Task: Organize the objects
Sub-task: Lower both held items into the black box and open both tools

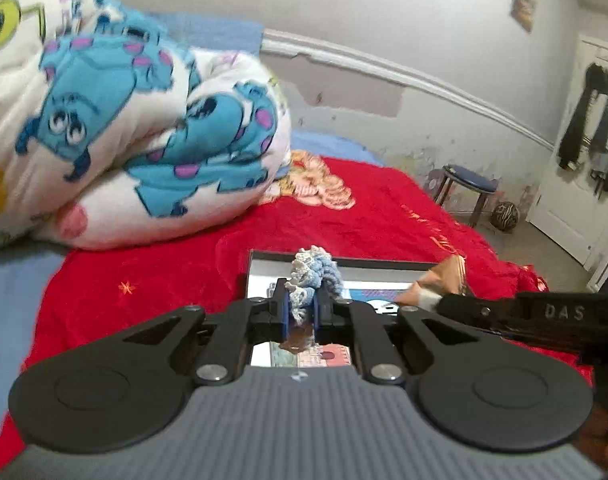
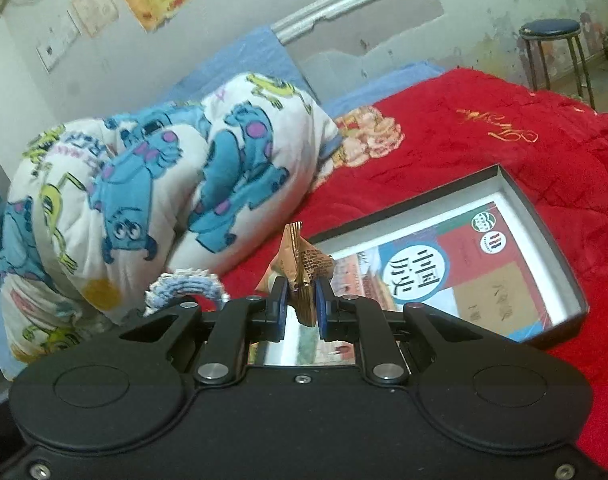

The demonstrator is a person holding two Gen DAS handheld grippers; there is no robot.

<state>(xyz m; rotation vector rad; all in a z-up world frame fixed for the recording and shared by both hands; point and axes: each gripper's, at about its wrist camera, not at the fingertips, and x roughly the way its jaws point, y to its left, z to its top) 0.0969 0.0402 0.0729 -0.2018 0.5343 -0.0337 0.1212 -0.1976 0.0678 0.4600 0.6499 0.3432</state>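
My left gripper [image 1: 301, 306] is shut on a blue and white crocheted scrunchie [image 1: 314, 270], which sticks up above its blue pads. My right gripper [image 2: 301, 306] is shut on a crinkled gold foil packet [image 2: 301, 264] standing up between its pads. An open shallow box [image 2: 552, 220] with a printed card inside lies on the red blanket [image 2: 444, 128]; it sits to the right of the right gripper and just beyond the left one, box [image 1: 259, 262]. The gold packet [image 1: 440, 276] and the right gripper's black body [image 1: 544, 314] show at the right of the left wrist view. The scrunchie [image 2: 183, 284] shows left in the right wrist view.
A rolled cartoon-print quilt [image 1: 123, 120] lies at the head of the bed against the wall; it appears as the quilt [image 2: 143, 200] on the left in the right wrist view. A blue-topped stool [image 1: 468, 184] and a striped ball [image 1: 504, 216] stand on the floor past the bed, near a white door [image 1: 576, 160].
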